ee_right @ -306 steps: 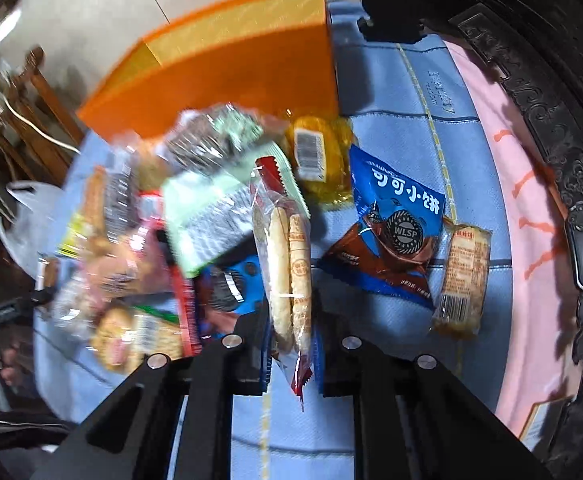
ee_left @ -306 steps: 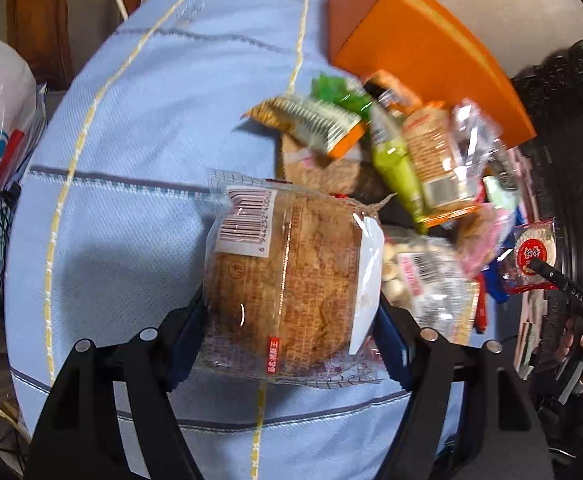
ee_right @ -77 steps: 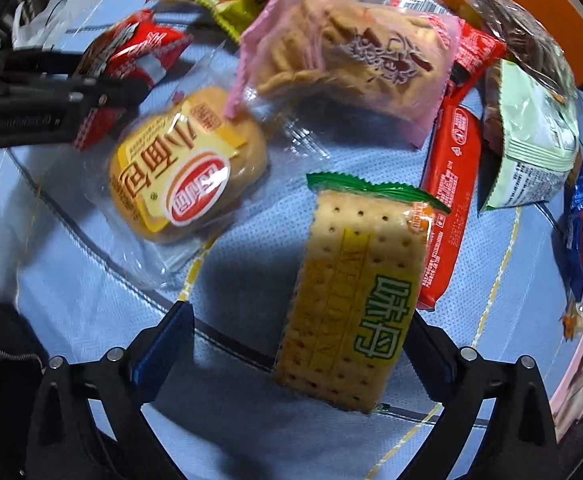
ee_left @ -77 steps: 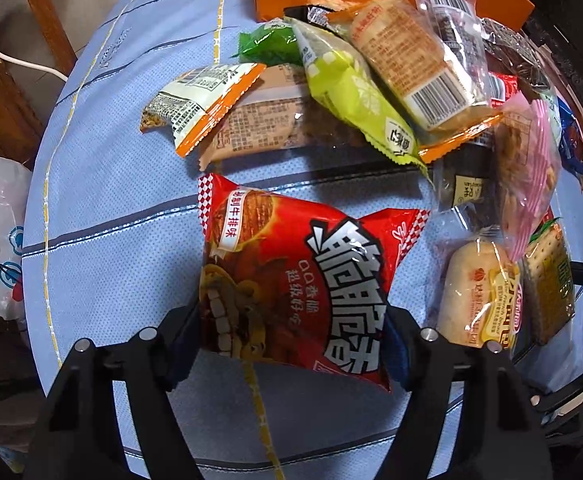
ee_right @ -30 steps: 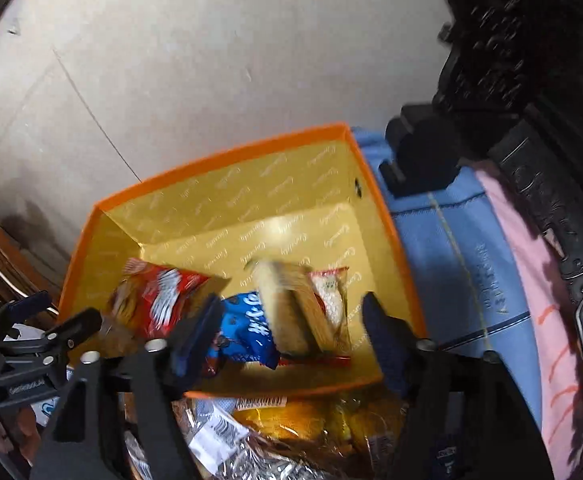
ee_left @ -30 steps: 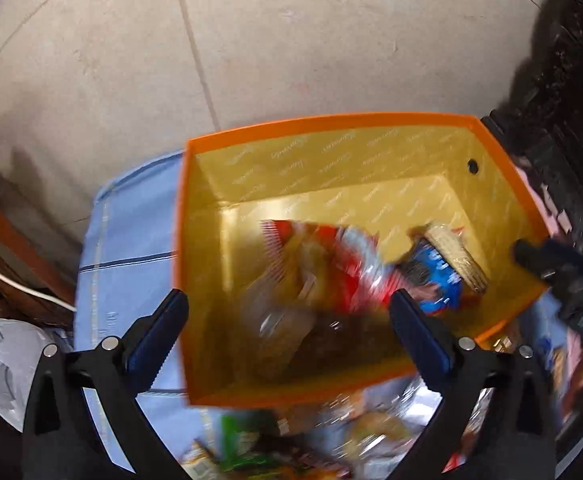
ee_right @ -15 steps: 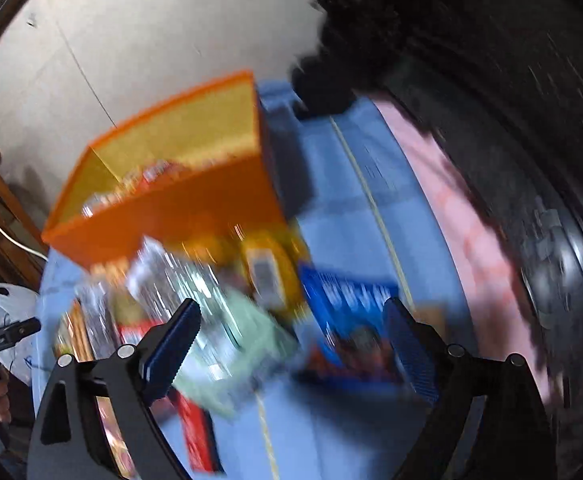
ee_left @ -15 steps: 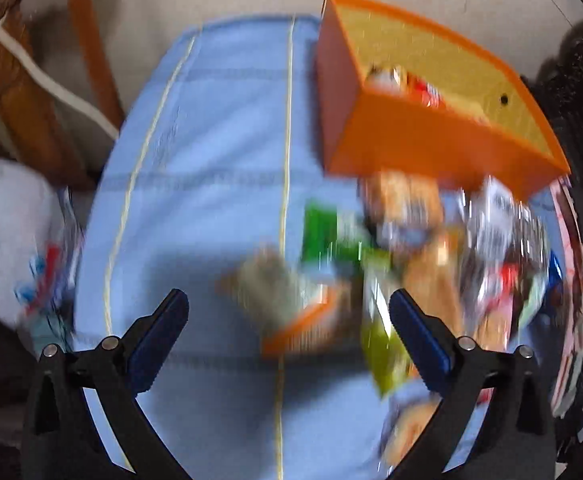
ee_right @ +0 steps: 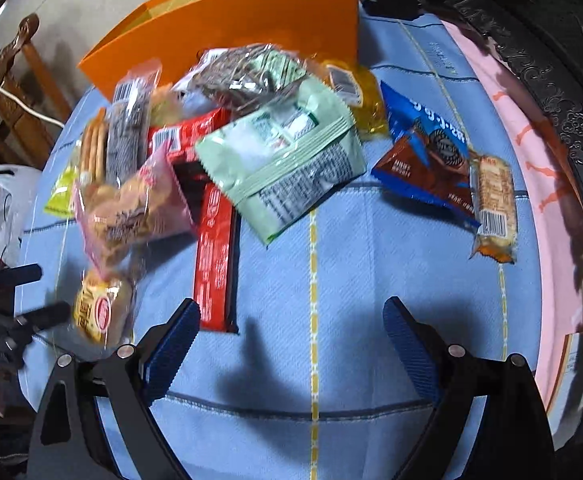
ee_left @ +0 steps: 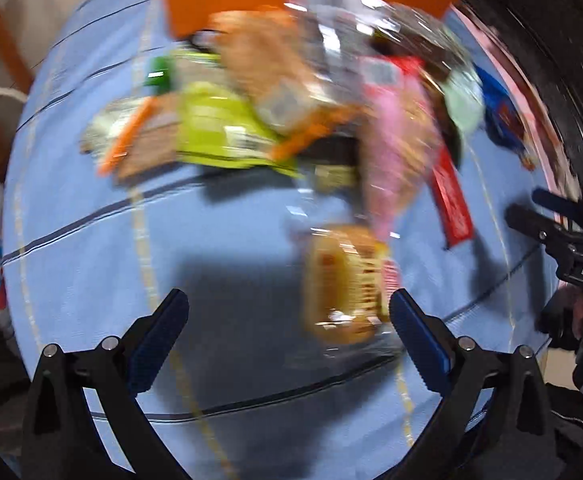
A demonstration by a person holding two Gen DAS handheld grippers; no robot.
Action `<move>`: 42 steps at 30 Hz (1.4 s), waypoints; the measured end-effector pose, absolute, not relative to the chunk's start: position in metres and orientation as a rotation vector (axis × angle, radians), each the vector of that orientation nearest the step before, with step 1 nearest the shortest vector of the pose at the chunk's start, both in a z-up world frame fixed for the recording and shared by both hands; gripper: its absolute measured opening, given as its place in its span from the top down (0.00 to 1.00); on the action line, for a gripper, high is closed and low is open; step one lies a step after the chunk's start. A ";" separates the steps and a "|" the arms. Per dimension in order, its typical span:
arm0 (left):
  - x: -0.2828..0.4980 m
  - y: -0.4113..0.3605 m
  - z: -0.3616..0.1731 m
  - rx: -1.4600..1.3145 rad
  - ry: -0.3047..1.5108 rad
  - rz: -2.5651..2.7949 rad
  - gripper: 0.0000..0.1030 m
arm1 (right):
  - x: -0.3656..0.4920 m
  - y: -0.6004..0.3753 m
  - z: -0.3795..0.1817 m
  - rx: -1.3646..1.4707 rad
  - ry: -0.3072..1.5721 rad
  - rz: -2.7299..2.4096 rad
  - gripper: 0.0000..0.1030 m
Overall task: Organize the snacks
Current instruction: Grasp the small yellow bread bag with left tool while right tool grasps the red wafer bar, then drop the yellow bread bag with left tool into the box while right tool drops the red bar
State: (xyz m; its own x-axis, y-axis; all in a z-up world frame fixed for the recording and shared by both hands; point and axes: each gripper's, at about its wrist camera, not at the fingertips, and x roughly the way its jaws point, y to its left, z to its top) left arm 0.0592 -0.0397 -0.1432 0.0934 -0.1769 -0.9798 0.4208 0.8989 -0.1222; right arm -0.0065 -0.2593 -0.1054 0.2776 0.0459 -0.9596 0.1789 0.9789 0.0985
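You are reaching for fresh snacks, left gripper (ee_left: 289,322) and right gripper (ee_right: 291,332) both gaping wide, carrying nothing; bun (ee_left: 341,284) sitting nearest left.

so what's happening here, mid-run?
A person with a handheld gripper in each hand is sorting snacks into the orange box. Both the left gripper and the right gripper are open and empty, hovering over the blue tablecloth. A pile of packets still lies in front of the box. Nearest the left gripper is a small round bread packet; nearest the right is a long red packet. Left view is motion-blurred.
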 end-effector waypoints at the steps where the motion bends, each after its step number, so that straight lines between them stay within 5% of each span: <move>1: 0.056 -0.048 -0.148 0.222 1.423 -0.453 0.05 | -0.009 -0.259 -0.104 0.204 1.289 -0.088 0.10; 7: 0.050 -0.072 -0.174 0.265 1.447 -0.380 0.09 | -0.028 -0.261 -0.103 0.224 1.302 -0.084 0.10; 8: 0.050 -0.074 -0.179 0.275 1.454 -0.384 0.35 | -0.031 -0.260 -0.103 0.223 1.304 -0.082 0.10; 9: 0.048 -0.075 -0.177 0.298 1.432 -0.367 0.45 | -0.033 -0.261 -0.104 0.221 1.306 -0.080 0.10; 11: 0.049 -0.071 -0.174 0.268 1.432 -0.374 0.48 | -0.031 -0.261 -0.111 0.213 1.313 -0.067 0.10; 18: 0.052 -0.029 -0.164 0.158 1.445 -0.307 0.50 | -0.005 -0.220 -0.119 0.111 1.301 0.042 0.12; 20: 0.051 -0.023 -0.161 0.145 1.440 -0.298 0.50 | 0.008 -0.206 -0.128 0.067 1.312 0.058 0.29; 22: 0.049 -0.016 -0.158 0.140 1.439 -0.300 0.50 | 0.018 -0.197 -0.140 0.015 1.353 0.057 0.61; 24: 0.046 -0.010 -0.157 0.144 1.439 -0.298 0.50 | 0.024 -0.190 -0.145 -0.042 1.352 0.040 0.73; 42: 0.065 0.043 -0.099 0.085 1.305 -0.338 0.49 | -0.005 -0.240 -0.077 0.225 1.274 0.167 0.77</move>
State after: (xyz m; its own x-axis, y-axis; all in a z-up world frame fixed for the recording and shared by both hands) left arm 0.0648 0.0432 -0.0991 0.2209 -0.1968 -0.9552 0.2918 0.9479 -0.1278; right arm -0.0052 -0.2400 -0.0766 0.2847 0.2473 -0.9262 0.0008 0.9661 0.2582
